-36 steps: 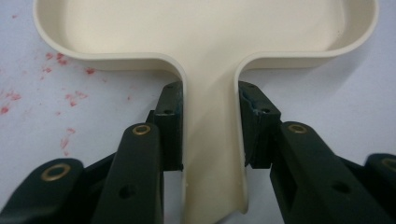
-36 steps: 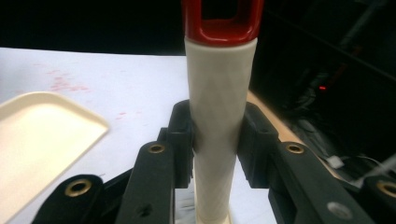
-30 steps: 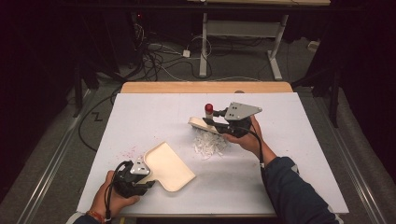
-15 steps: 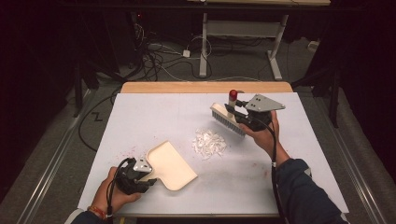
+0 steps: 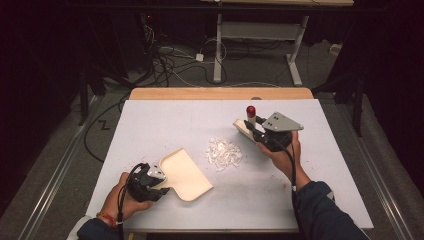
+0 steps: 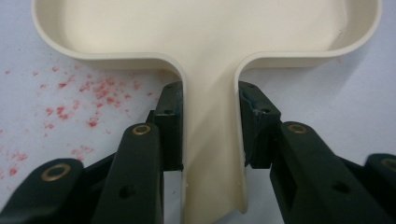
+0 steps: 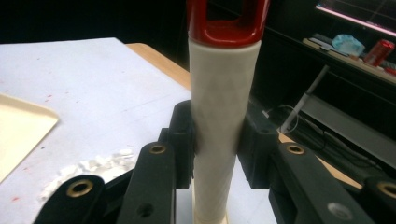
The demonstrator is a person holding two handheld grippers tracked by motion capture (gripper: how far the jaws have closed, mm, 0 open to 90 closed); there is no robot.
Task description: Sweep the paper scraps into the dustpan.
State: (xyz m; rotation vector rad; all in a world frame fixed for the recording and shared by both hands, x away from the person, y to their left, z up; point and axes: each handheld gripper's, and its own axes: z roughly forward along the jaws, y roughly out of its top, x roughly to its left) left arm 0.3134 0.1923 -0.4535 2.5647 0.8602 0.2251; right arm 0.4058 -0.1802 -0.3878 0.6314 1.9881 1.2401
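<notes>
Dustpan handle clamped between left fingers, brush handle clamped between right fingers

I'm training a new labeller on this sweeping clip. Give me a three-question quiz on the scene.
1. True or false: the left gripper is shut on the dustpan's handle.
2. What does the right gripper hold? A) a sponge B) the brush with a red-tipped handle C) nothing
3. In the high view, what lies on the table between dustpan and brush?

Key:
1. True; its jaws clamp the handle from both sides.
2. B.
3. A small pile of white scraps.
</notes>
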